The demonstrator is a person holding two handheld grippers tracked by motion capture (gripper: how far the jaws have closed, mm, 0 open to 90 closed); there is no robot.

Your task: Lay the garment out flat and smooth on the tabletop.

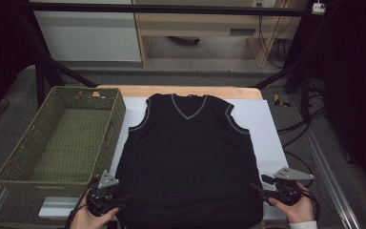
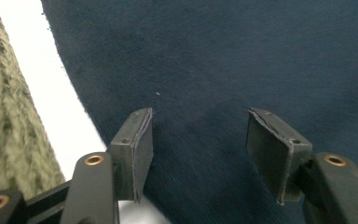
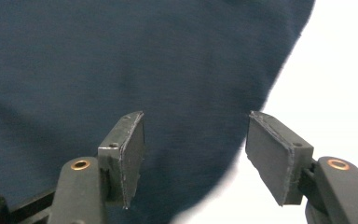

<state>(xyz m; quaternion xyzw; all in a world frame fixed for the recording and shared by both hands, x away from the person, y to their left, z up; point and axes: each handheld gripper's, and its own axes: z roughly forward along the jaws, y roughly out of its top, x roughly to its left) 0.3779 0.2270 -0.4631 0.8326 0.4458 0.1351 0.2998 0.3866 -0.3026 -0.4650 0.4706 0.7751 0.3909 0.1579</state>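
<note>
1. Dark navy sleeveless knit vest w/ grey-trimmed V-neck and armholes [image 1: 188, 162]: flat, face up, on white sheet [image 1: 267, 138] over pale wooden tabletop [image 1: 181, 89]; neck twd far edge, hem twd person.
2. Olive-green woven rectangular basket [image 1: 59, 138]: left of vest, just beside it, overhanging table's left edge; nothing visible inside.
3. Left gripper [image 1: 106, 194], black w/ grey three-cornered plate: at vest's near-left hem corner, held in left hand [image 1: 91, 218] from below.
4. Left gripper view: same gripper [image 2: 198, 140], jaws standing abt half apart, nothing pinched; vest fabric [image 2: 223, 65] beneath and btwn pads, pads clear of it. White sheet strip [image 2: 51, 88] and basket wall [image 2: 4, 116] off to view's left.
5. Right gripper [image 1: 271, 191], black w/ grey plate: at vest's near-right hem corner, held in right hand [image 1: 298, 210], white cuff at wrist.
6. Right gripper view: same gripper [image 3: 196, 144], jaws also abt half apart, holding nothing; vest edge [image 3: 121, 60] runs under the gap, curved hem ending btwn pads, white sheet [image 3: 335, 70] on view's right.
7. Both grippers near table's front edge, well apart, one per hem corner, vest btwn them.
8. Beyond table: black frame legs, cables on grey floor, pale cabinet at back.
</note>
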